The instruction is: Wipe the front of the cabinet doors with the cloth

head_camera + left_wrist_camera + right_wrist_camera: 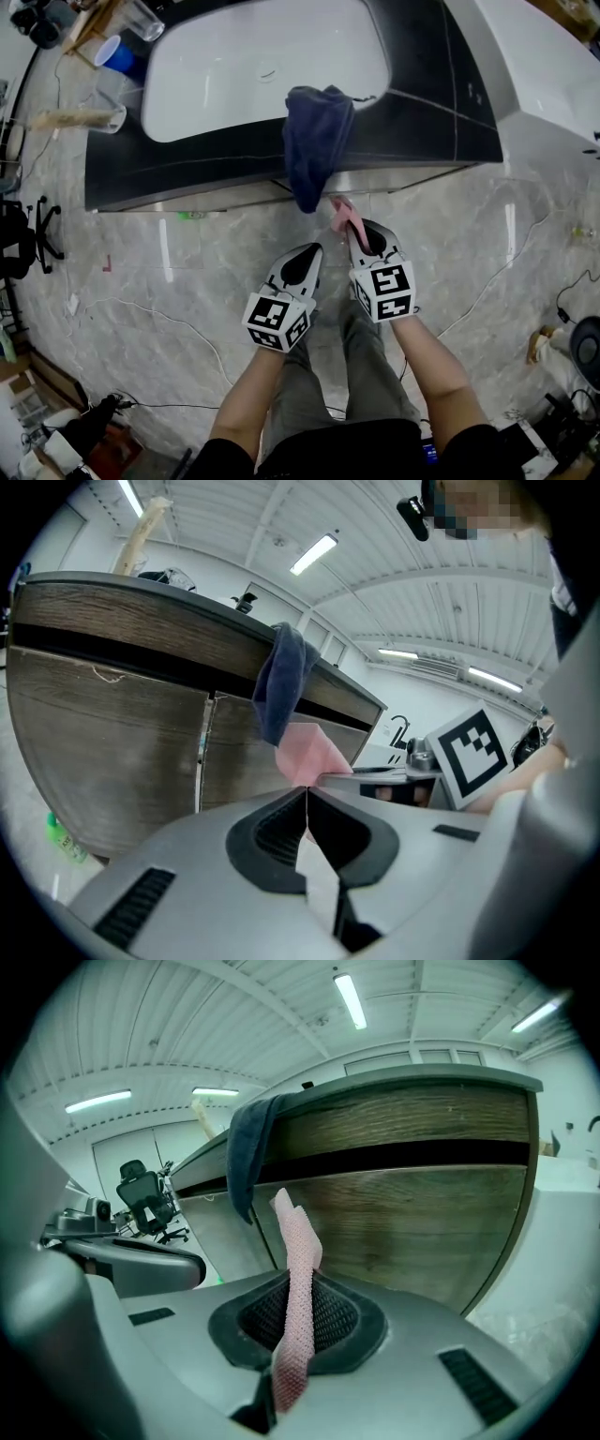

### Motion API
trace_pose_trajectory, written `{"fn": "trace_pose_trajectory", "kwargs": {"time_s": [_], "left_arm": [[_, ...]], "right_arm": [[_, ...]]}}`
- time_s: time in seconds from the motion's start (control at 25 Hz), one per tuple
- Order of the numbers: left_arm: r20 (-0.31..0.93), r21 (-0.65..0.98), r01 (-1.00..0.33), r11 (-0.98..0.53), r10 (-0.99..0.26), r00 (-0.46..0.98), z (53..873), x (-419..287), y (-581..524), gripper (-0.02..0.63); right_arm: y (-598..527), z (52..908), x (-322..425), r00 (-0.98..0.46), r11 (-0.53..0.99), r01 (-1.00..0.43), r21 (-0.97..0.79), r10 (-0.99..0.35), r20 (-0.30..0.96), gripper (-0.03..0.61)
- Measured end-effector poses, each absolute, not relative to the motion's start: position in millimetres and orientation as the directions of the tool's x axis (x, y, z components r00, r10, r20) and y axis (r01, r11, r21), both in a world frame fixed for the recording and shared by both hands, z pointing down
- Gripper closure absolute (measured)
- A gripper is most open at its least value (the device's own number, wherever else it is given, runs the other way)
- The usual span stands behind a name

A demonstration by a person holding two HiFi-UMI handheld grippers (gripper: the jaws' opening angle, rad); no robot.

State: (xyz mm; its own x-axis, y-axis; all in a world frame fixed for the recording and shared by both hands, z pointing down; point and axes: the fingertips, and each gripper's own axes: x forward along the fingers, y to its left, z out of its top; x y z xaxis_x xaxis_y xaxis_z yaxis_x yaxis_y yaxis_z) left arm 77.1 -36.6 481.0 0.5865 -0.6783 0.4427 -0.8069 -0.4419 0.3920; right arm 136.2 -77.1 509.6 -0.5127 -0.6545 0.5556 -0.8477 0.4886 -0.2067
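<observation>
A person's right claw (298,1302) is clamped on a pink cloth (296,1232), and a strip of the cloth stands up from between the jaws toward the cabinet doors (422,1232) — wood-grain fronts just ahead of the claw. Whether the cloth touches the doors cannot be told.

The left claw (307,794) is just beside the right one, on its left. Its jaws are pressed together with nothing between them, and the pink cloth shows just beyond its tips.

Above and ahead of both claws, a dark blue towel (314,141) hangs over the front edge of the dark surface (422,112). It drapes from the rim of the white sink (262,66) down over the top of the doors, and its lower end hangs close to the raised end of the cloth.

Well to the left of the left claw, a blue cup (119,58) stands on the surface beside the sink. Farther left still, an office chair (145,1206) stands on the pale marble floor (187,281) — the same floor that lies under both claws.
</observation>
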Motion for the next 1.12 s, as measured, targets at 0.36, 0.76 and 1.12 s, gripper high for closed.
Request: {"fn": "trace_pose_trajectory", "kwargs": {"time_s": [0.36, 0.76, 1.12], "left_arm": [[0.447, 0.374, -0.851, -0.368, -0.733, 0.513, 493.2, 38.7, -48.0, 0.603], [0.44, 0.369, -0.877, -0.309, -0.773, 0.457, 494.0, 5.8, -53.9, 0.603], [0.443, 0.369, -0.88, -0.3, -0.775, 0.45, 494.1, 1.7, -54.7, 0.603]], "right_arm": [[-100.6, 522.4, 107.0, -0.54, 0.526, -0.827, -0.197, -0.647, 0.538, 0.537], [-117.0, 525.6, 69.5, -0.572, 0.577, -0.797, -0.177, -0.629, 0.527, 0.537], [-127.1, 528.1, 92.1, -0.526, 0.532, -0.832, -0.159, -0.664, 0.532, 0.537]]}}
